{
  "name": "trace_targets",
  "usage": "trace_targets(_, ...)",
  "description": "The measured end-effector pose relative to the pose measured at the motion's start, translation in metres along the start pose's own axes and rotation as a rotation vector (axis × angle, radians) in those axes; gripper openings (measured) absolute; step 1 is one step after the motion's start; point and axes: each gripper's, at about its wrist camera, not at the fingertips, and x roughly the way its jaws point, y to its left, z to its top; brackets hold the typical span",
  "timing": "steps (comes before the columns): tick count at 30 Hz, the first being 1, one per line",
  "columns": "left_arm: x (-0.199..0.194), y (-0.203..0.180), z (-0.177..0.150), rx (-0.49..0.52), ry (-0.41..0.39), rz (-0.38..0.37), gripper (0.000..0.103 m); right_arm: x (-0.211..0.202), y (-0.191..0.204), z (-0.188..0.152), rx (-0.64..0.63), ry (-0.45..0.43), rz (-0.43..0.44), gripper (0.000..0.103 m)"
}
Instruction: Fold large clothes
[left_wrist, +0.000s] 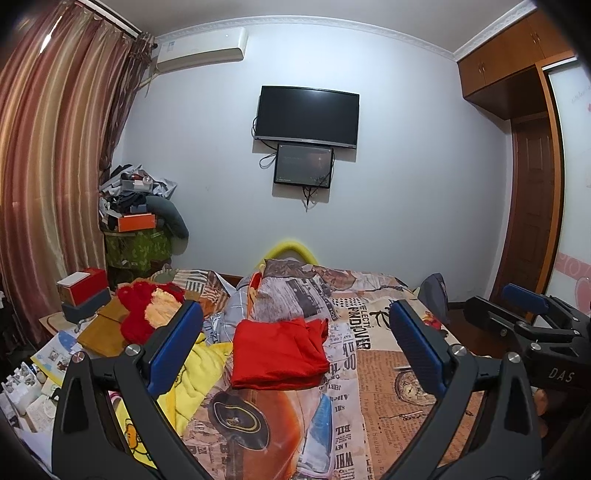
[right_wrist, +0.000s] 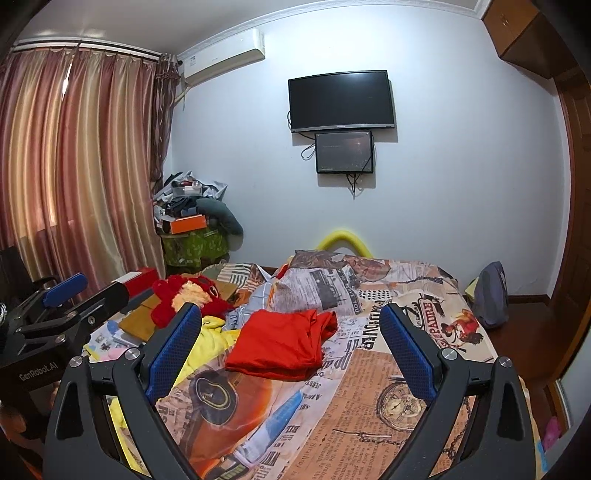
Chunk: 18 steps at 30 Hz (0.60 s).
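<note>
Mid-bed, on the printed quilt (left_wrist: 388, 373), lies the red garment (left_wrist: 279, 354) (right_wrist: 284, 343), folded to a rough rectangle, one loose bunch at its far right corner. Its near edge is straight; bare quilt in front and to the right, all the way to the bed's right edge. Left edge of the garment sits just beside a yellow blanket (left_wrist: 195, 373) (right_wrist: 207, 343), which spills toward the bed's left side.

Left gripper (left_wrist: 295, 350): jaws wide, nothing held, above the near bed, garment framed between the fingers. Right gripper (right_wrist: 291, 350): same, wide and empty. Each shows at the other camera's margin, side by side, apart.

Far side of the garment: rumpled bedding mound (left_wrist: 288, 291), close behind it. Left of it, a red plush toy (left_wrist: 147, 314) (right_wrist: 188, 299) and brown folded cloth (left_wrist: 105, 332).

Left bed side is crowded: red box (left_wrist: 86, 286) on a dark one, booklets, small clutter. Corner bin with green leaf cover (left_wrist: 135, 249) (right_wrist: 195, 245), heaped over the rim with clothes and an orange box (left_wrist: 136, 221). Grey backpack (right_wrist: 489, 295) on the floor by the bed's far right corner; floor beyond it open.
</note>
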Motion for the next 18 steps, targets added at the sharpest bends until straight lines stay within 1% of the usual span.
trace_targets(18, 0.0045, 0.0063, -0.0015, -0.009, 0.013, 0.0, 0.101, -0.0023, 0.0031, 0.0014, -0.017, -0.005, -0.005, 0.096)
